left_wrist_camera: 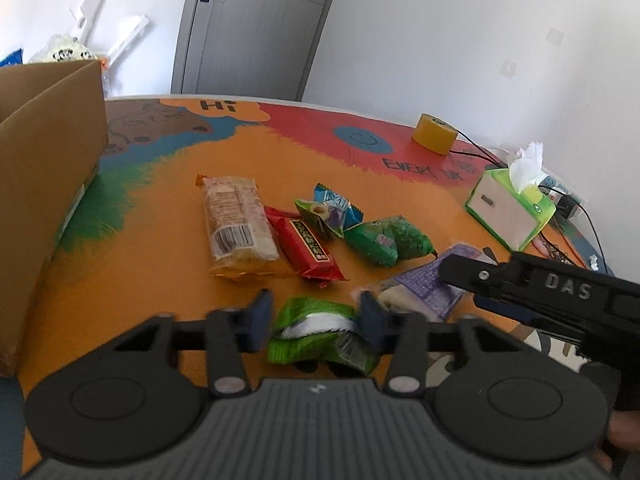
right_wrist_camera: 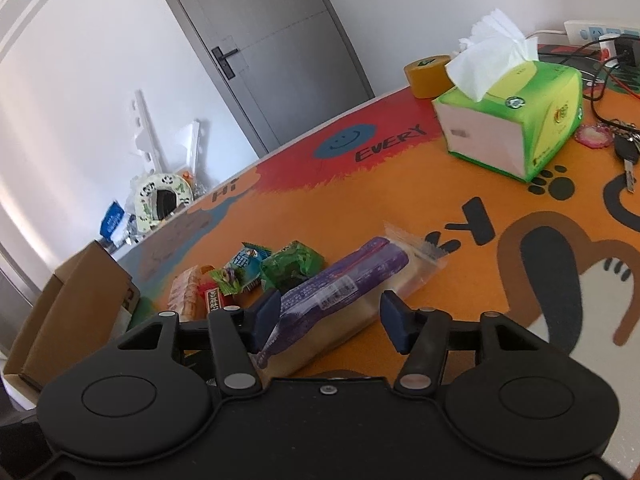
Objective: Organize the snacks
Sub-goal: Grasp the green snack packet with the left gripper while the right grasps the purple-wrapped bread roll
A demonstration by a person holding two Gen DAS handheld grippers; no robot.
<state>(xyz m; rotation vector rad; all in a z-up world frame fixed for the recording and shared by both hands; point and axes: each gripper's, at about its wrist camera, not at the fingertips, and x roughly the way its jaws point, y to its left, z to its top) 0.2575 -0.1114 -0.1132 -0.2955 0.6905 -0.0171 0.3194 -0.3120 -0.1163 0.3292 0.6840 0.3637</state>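
Left gripper [left_wrist_camera: 316, 320]: jaws spread around the bright green snack packet [left_wrist_camera: 320, 334], pads either side, contact not confirmed. Right gripper [right_wrist_camera: 330, 322]: jaws apart, straddling the near end of the purple-wrapped snack [right_wrist_camera: 344, 286], not yet clamped. That snack's long axis runs from 7 toward 1 o'clock, so the right gripper is the nearer one for it. Beyond, at 11 o'clock, the remaining snacks [left_wrist_camera: 280, 232] lie clustered on the table [left_wrist_camera: 160, 240]; the cardboard box [left_wrist_camera: 44, 184] stands farther off at 9 o'clock
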